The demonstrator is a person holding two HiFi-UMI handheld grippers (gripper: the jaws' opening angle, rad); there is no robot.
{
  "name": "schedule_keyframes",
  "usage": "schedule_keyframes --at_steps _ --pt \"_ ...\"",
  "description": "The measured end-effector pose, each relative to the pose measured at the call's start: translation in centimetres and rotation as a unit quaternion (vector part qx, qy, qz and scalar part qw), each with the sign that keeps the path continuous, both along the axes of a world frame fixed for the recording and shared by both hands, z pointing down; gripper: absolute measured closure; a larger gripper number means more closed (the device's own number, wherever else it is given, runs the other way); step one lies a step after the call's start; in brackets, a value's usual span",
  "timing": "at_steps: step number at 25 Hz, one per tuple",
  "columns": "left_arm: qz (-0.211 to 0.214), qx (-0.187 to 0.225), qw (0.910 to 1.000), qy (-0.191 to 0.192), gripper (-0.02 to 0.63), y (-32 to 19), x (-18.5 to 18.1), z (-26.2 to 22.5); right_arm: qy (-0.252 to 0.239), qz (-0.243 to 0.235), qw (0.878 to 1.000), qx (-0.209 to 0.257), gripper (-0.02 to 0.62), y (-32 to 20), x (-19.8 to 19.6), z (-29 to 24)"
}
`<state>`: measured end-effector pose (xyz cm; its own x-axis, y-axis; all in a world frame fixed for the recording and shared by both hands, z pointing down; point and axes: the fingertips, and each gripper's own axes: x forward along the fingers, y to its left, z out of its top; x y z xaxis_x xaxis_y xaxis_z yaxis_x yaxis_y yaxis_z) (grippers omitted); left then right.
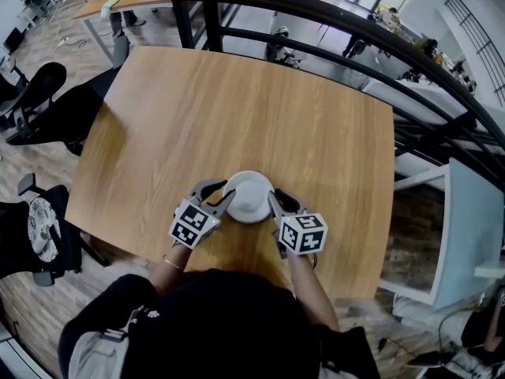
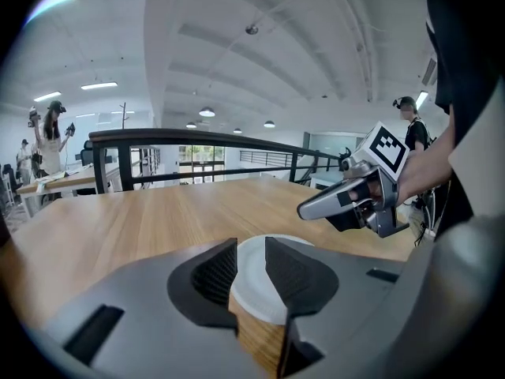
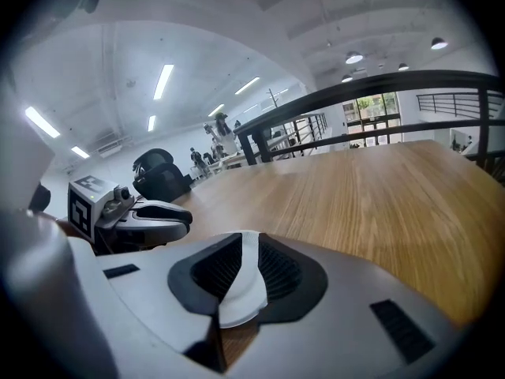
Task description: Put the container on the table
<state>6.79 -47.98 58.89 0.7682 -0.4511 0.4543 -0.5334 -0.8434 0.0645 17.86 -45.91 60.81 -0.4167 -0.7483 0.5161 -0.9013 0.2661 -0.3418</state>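
Observation:
A white round container (image 1: 249,196) sits near the front edge of the wooden table (image 1: 237,109). My left gripper (image 1: 223,198) is at its left side and my right gripper (image 1: 274,200) at its right. In the left gripper view the container's rim (image 2: 252,283) fills the narrow gap between the pads, with my left gripper (image 2: 251,251) shut on it. In the right gripper view the thin rim (image 3: 246,283) curves between the ribbed pads, with my right gripper (image 3: 248,251) shut on it. Whether the container rests on the wood or is just off it, I cannot tell.
A black railing (image 1: 316,14) runs behind the table's far and right sides. Black office chairs (image 1: 31,93) stand at the left. The table's front edge (image 1: 197,263) is just under my wrists. People stand far off in the hall (image 2: 51,136).

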Motion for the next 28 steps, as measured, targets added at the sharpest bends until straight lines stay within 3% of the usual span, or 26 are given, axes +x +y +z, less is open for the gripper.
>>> schedule_keyframes --at_steps 3,6,14,28 --pt "0.001 0.013 0.9998 0.016 0.551 0.3 0.0 -1.6 -0.008 0.012 0.999 0.029 0.549 0.0 0.1 -2.0" --pt "-0.005 0.033 0.9989 0.032 0.575 0.6 0.0 -3.6 -0.007 0.015 0.998 0.056 0.555 0.1 0.0 -3.8" --pt "-0.013 0.061 0.9961 0.063 0.580 1.6 0.1 -7.5 -0.010 -0.003 0.995 0.096 0.558 1.3 -1.5 -7.5" --pt "-0.003 0.075 0.9946 0.071 0.580 3.9 0.8 -9.4 -0.011 -0.014 0.993 0.120 0.569 2.9 -2.2 -9.7"
